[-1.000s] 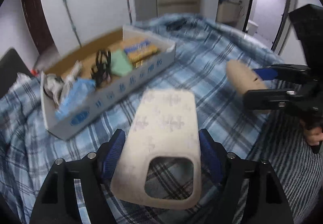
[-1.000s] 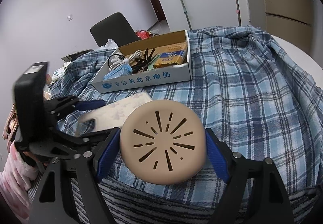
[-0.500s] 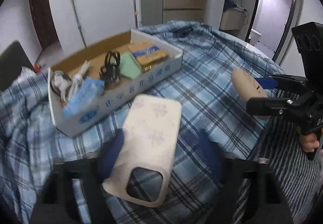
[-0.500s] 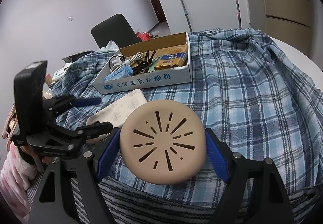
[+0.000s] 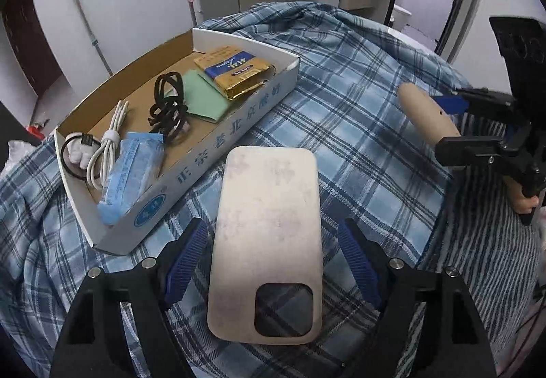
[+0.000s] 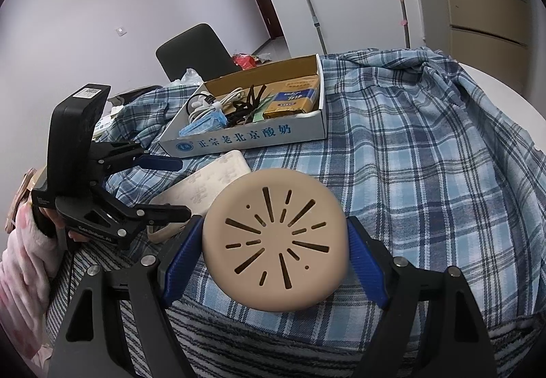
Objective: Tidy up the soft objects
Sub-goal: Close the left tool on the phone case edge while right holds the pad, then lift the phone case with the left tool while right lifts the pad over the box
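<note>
A beige soft phone case [image 5: 268,234] lies flat on the blue plaid cloth [image 5: 358,125], between the fingers of my left gripper [image 5: 273,262], which is open with gaps on both sides of the case. The case also shows in the right wrist view [image 6: 208,187]. My right gripper [image 6: 274,248] is shut on a round tan slotted silicone cover [image 6: 274,241], held above the cloth; it also shows in the left wrist view [image 5: 426,115]. A shallow white cardboard box [image 5: 218,146] sits just left of the case.
The box holds a blue packet [image 5: 129,173], white cable [image 5: 105,153], black cords [image 5: 167,105], green pouch [image 5: 201,95] and gold packet [image 5: 235,71]. A black chair [image 6: 194,50] stands behind. A striped blanket [image 6: 273,326] hangs at the near edge.
My left gripper has opened and let go of the phone case, which now lies flat on the cloth. The right gripper keeps holding the round cover, nearly still.
</note>
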{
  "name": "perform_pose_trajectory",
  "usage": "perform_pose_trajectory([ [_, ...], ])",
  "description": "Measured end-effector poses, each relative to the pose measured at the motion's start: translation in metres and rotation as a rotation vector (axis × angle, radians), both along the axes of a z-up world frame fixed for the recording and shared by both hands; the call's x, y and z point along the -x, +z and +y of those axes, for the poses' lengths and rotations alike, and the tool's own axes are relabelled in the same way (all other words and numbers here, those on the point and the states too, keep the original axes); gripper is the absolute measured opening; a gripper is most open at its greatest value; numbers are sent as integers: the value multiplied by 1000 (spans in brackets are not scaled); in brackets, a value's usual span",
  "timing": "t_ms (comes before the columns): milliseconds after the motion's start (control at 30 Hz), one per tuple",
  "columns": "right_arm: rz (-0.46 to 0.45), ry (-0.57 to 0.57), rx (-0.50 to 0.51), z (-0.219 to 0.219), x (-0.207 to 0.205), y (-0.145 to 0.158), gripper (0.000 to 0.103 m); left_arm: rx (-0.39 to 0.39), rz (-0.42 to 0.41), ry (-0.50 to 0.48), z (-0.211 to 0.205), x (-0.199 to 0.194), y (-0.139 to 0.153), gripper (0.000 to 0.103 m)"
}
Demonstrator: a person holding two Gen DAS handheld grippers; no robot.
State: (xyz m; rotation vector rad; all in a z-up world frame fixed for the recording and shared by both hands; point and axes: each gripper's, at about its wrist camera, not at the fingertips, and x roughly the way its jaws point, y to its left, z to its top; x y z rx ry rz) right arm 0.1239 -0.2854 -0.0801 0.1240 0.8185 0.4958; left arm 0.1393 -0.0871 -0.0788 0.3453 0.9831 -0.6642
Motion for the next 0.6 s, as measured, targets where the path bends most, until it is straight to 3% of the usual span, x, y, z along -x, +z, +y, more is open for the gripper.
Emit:
perform_pose_trajectory([
  [167, 2, -1, 0, 0, 0, 0, 80, -45, 35, -29, -12, -1, -11, 81],
  [233, 2, 0, 0, 0, 0, 0, 80, -64, 10, -37, -14, 0, -14, 81],
  [467, 3, 1, 0, 0, -1, 0, 80, -73, 57, -14, -8, -12, -24, 81],
  [600, 5, 0, 1, 0, -1, -1, 80, -66, 57, -12, -7, -11, -22, 76],
])
